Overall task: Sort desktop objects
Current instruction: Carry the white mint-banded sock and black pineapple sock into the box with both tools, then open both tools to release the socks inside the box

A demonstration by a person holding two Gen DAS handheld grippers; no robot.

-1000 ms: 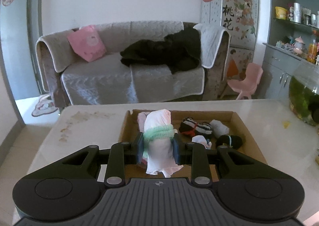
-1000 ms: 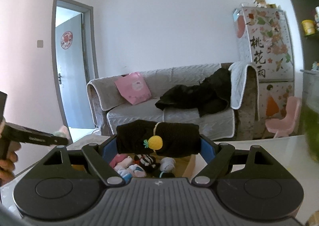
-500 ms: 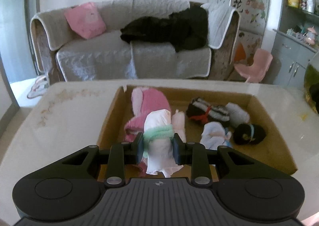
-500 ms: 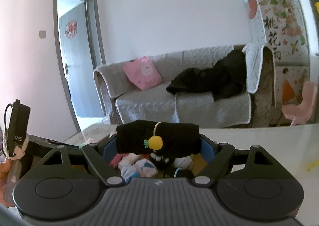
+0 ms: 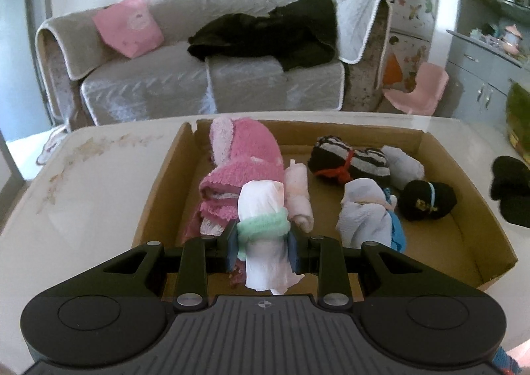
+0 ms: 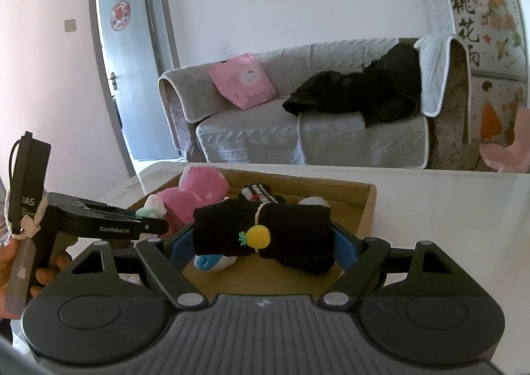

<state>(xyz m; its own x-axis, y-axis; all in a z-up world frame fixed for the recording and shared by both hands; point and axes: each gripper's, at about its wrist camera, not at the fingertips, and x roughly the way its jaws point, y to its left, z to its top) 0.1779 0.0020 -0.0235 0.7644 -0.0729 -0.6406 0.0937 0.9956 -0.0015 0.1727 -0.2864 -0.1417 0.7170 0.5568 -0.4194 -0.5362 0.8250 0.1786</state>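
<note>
Readable writing: "GenRobot.AI" on the side of my left gripper (image 6: 150,226) as seen from the right wrist view, and the letters "DAS" on a black tag (image 6: 28,183) strapped to its handle. Three large Chinese characters run down the flowered cabinet (image 6: 470,27) behind the sofa (image 6: 298,130).

Left gripper (image 5: 264,246): closed tight on a white sock roll (image 5: 263,236) bound by a mint-green band, held upright above the near left part of the cardboard box (image 5: 477,209).

Right gripper (image 6: 261,244): opened wide, its blue pads pressing both ends of a black sock bundle (image 6: 265,236) bearing a yellow pineapple emblem, held crosswise above the near right part of the box (image 6: 369,209).

The box sits on the white table (image 5: 92,183). Contents: a folded pink fluffy sock (image 5: 243,163) along the left wall; a pale pink roll (image 5: 299,199) touching it; a black-and-white striped bundle (image 5: 347,161) tied with red near the far wall; a grey roll (image 5: 402,166) just beside it; a white-and-blue bundle (image 5: 367,212) in the middle; a black bundle (image 5: 427,201) with a blue band toward the right wall.
</note>
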